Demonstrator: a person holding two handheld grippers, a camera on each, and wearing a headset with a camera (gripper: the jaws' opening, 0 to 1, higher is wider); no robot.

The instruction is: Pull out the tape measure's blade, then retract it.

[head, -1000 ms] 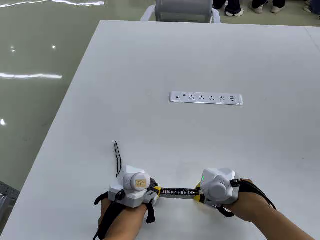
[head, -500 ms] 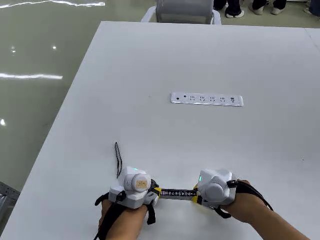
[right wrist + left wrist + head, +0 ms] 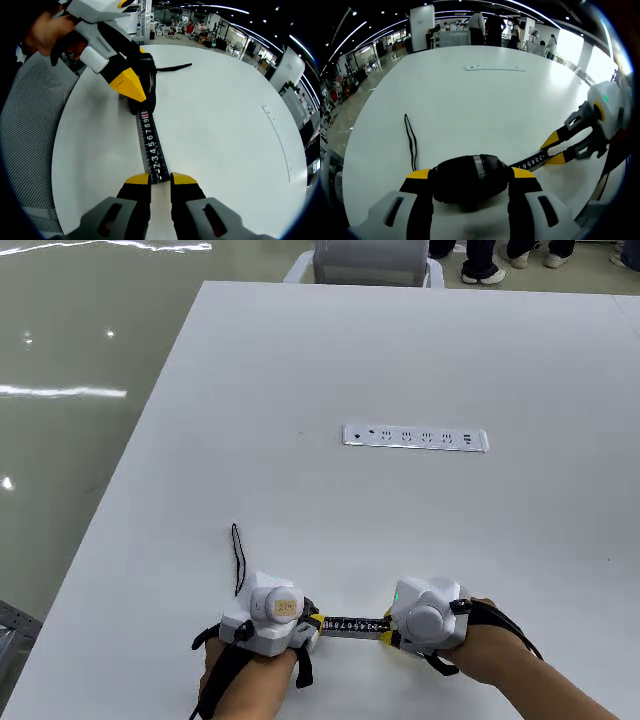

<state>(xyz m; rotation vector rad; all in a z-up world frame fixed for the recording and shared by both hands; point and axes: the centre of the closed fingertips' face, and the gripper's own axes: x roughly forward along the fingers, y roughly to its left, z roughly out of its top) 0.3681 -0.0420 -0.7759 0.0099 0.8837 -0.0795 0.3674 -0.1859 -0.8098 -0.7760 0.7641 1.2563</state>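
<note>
Left gripper [image 3: 470,174] clenched on the case [image 3: 465,186], one yellow jaw tip against each side. Case black and rounded, down on the table [image 3: 400,350], well apart from the strip [image 3: 415,438] and on the person's side of it, somewhat left of the strip's left end in the head view.

Short run of blade [image 3: 151,145] out of the case, lying flat on the table, parallel to the strip. Black face, white numerals up to 9 readable in the right gripper view, red mark just at the case mouth.

Right gripper [image 3: 160,179] grasping the blade's free end, jaws drawn together on it with a thin slit between them. Like the case, well to the near side of the strip, below its middle in the head view.

Thin black strap [image 3: 238,558] running loose from the case across the table, off to the left of the strip and far short of it.
</note>
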